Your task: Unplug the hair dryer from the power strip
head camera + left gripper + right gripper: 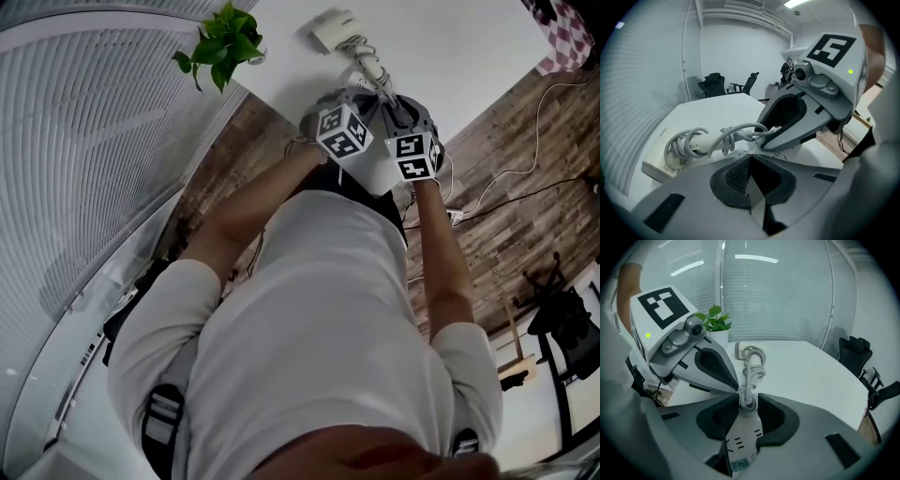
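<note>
Right gripper view: right gripper (745,399) has its jaws only narrowly apart, pads pressed on both sides of the narrow end of a flat white slotted body w/ a label, apparently the power strip (744,437), right where the cord (752,364) leaves it through a ribbed collar. Cord runs away over the white table (811,376), bunches into loops and ends at a white boxy unit, prob. the hair dryer (739,350), lying near the potted plant (715,322). Left gripper (726,376) sits just beside the right one, tips nearly touching it. Left gripper view: left gripper (749,159) jaws fully together, pads meeting, nothing seen btwn them; dryer (661,164) lies at left, cord (736,133) wound round its cylindrical part. Head view: both grippers (361,98) (403,112) side by side at the table (450,56) edge, dryer (333,30) farther in.
</note>
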Demonstrator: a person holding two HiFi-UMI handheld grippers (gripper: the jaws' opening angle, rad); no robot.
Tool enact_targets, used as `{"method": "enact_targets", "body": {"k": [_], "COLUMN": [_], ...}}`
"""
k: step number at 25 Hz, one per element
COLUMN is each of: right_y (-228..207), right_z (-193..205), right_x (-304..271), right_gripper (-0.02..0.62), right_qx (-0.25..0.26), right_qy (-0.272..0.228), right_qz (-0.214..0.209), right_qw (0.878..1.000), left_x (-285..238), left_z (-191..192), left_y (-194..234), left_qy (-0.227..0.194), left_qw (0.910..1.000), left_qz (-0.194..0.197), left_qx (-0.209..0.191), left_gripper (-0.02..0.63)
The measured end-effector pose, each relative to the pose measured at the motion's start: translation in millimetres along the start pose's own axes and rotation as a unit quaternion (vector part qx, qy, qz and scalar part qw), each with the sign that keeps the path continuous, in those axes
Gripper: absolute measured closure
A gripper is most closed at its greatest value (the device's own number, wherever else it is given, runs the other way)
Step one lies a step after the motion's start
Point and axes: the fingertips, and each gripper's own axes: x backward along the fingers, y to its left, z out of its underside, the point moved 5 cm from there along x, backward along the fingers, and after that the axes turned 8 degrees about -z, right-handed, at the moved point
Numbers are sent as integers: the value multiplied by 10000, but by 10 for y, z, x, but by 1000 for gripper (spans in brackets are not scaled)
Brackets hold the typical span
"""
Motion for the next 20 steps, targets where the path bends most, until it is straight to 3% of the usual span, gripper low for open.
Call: {"method": "enact_targets", "body": {"k": [8, 15, 20], "right_y": [1, -12, -29], "right_z": [19, -4, -73], "right_x": [-22, -11, 39], "right_gripper": [483, 488, 506], "right_qx": [-221, -496, -592], "right_qy": [34, 6, -88], "right_qz": [-184, -149, -187], "right_qw": [9996, 9987, 9980], "left_x": [-15, -53, -89], "left_z": [-22, -72, -72], "left_y": [-71, -77, -72], "left_qy": [325, 910, 1074], "left_qw": [9972, 9932, 9903], "left_qz": [-224, -108, -106], "left_qx": [-628, -716, -871], "left_gripper": [577, 577, 577]}}
